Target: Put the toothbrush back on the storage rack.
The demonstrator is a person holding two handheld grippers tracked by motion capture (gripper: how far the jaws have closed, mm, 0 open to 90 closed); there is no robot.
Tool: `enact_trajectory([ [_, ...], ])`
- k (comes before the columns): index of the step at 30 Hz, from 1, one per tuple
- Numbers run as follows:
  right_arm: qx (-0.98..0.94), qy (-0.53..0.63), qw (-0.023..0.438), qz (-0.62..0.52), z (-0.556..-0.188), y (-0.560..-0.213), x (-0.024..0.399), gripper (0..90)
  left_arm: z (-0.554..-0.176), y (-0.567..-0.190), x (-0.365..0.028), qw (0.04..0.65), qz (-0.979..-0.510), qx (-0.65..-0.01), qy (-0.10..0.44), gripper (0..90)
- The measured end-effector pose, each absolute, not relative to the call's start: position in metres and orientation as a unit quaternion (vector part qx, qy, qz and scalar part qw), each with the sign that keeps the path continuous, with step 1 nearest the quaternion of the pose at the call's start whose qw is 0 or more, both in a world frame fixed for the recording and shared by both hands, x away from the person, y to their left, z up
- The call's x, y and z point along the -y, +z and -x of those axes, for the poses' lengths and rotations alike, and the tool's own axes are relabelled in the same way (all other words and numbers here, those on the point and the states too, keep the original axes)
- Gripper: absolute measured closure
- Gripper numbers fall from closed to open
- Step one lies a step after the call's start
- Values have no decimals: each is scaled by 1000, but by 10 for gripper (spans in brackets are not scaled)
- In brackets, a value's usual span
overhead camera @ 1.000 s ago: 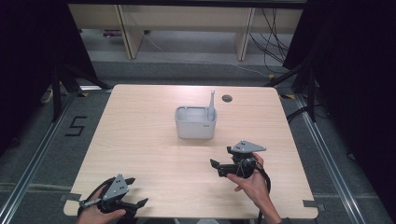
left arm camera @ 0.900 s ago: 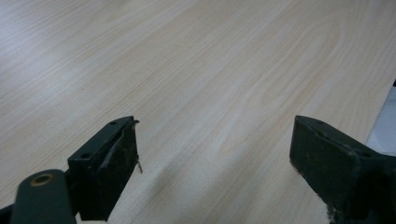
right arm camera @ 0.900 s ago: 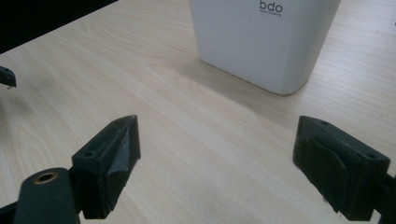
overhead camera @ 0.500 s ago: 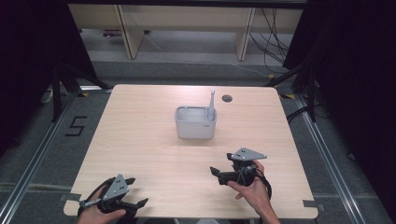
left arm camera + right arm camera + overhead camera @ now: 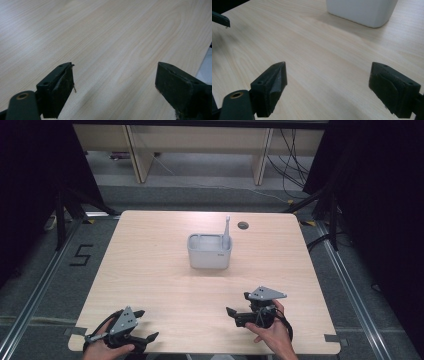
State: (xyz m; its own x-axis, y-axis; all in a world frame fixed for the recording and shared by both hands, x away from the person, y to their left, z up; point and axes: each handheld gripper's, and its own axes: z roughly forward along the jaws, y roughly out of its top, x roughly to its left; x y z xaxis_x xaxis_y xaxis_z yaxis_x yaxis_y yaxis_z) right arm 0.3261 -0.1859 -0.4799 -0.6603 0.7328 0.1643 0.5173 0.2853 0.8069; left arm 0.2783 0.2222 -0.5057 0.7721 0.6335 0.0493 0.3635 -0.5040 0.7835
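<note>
Near the front edge of the tabletop point(image 5: 165, 270) we hold both grippers low with nothing between their jaws: the left gripper point(image 5: 142, 327) sits at the near left corner with its jaws spread wide over bare wood, and the right gripper point(image 5: 239, 306) sits near the front right, jaws likewise wide apart. At the middle of the tabletop, well apart from both, stands the grey bin point(image 5: 209, 251), upright, with a slim white-handled brush point(image 5: 226, 231) leaning at its right inner corner and rising above the rim. From the right gripper view we see the bin's lower wall point(image 5: 362, 11) ahead. As we judge it, the step is a reach for the brush with the right gripper. To do it well, we rise above the rim first, turn the jaws to straddle the handle, descend without nudging the bin, and close only once the handle is centred. We cannot tell how the brush head sits inside.
</note>
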Motion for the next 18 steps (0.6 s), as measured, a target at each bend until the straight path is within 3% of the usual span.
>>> enact_trajectory([
  [7,-805,433,132,-384,-320,-485,189,158,-279,-506,-223,399,-852,-293,169,147],
  [18,-814,416,115,-389,-309,-491,188,159,-279,-506,-222,399,-854,-292,160,147],
])
